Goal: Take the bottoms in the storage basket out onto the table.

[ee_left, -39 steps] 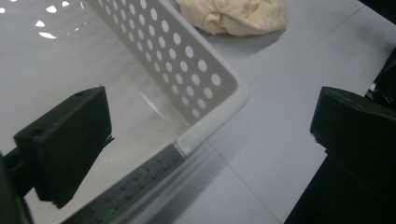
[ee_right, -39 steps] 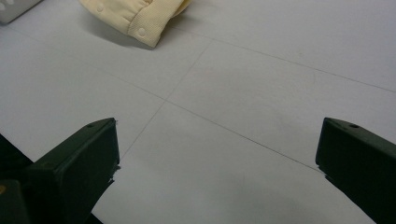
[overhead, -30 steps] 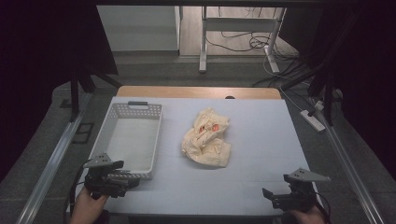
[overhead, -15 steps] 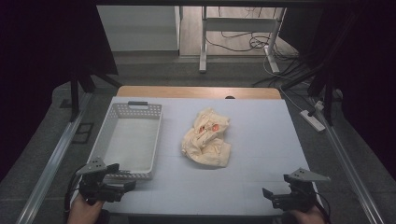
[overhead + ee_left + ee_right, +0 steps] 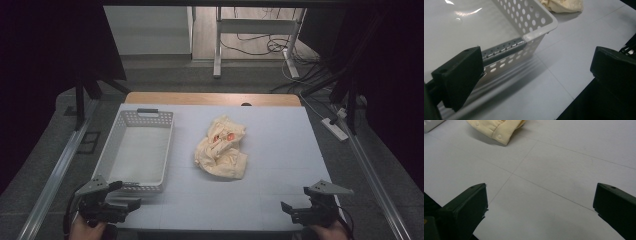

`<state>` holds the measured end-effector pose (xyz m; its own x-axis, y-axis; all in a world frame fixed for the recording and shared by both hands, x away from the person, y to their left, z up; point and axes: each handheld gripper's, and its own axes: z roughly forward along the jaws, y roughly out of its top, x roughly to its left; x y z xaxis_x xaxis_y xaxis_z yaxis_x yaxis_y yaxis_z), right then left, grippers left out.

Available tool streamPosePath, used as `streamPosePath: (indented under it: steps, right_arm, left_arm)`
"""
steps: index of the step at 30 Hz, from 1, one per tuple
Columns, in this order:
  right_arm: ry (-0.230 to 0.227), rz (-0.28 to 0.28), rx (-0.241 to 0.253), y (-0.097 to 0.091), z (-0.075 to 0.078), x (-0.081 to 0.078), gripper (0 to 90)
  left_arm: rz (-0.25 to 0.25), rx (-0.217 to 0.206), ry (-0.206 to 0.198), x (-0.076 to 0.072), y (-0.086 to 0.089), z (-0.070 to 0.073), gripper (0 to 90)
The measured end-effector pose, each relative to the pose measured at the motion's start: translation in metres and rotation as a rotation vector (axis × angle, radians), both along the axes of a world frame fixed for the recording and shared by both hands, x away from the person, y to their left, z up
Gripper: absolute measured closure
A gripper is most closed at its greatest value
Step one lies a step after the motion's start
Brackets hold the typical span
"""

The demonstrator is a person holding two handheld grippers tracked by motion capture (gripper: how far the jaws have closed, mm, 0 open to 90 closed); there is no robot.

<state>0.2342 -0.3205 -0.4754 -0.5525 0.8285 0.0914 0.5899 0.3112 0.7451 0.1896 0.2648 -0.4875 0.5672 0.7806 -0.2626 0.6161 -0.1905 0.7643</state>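
A crumpled cream garment [image 5: 222,148] with red print lies in the middle of the grey table; its edge shows in the left gripper view [image 5: 562,5] and its buttoned hem in the right gripper view [image 5: 499,128]. A white perforated basket [image 5: 136,150] stands empty at the table's left; its near corner [image 5: 534,30] is close to my left gripper. My left gripper [image 5: 131,205] is open at the near left corner, just in front of the basket. My right gripper [image 5: 287,211] is open at the near right edge, holding nothing.
The table [image 5: 280,145] has a wooden strip along its far edge. Metal rails run down both sides. Cables and a power strip [image 5: 336,128] lie on the floor at the right. Desk legs stand beyond the table.
My left gripper has drifted slightly down and left toward the table's near corner. The right gripper, garment and basket have stayed put.
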Motion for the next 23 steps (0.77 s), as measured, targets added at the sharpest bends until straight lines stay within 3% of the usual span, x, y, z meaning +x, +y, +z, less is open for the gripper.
streamPosePath:
  steps: [9,15,18,23]
  right_arm:
    - [0.000,0.001,-0.001,0.000,0.000,0.000,0.0]
    - [-0.001,0.001,-0.002,0.000,0.000,0.000,0.0]
    - [-0.001,0.001,-0.005,0.001,0.000,0.000,0.0]
    - [-0.001,0.006,-0.013,0.001,0.000,0.000,0.0]
  left_arm:
    - [0.014,0.038,0.021,-0.007,0.005,-0.010,0.0]
    - [0.016,0.045,0.024,-0.010,0.007,-0.011,0.0]
    - [0.022,0.064,0.043,-0.010,0.008,-0.011,0.0]
    - [0.021,0.052,0.052,-0.009,0.009,-0.011,0.0]
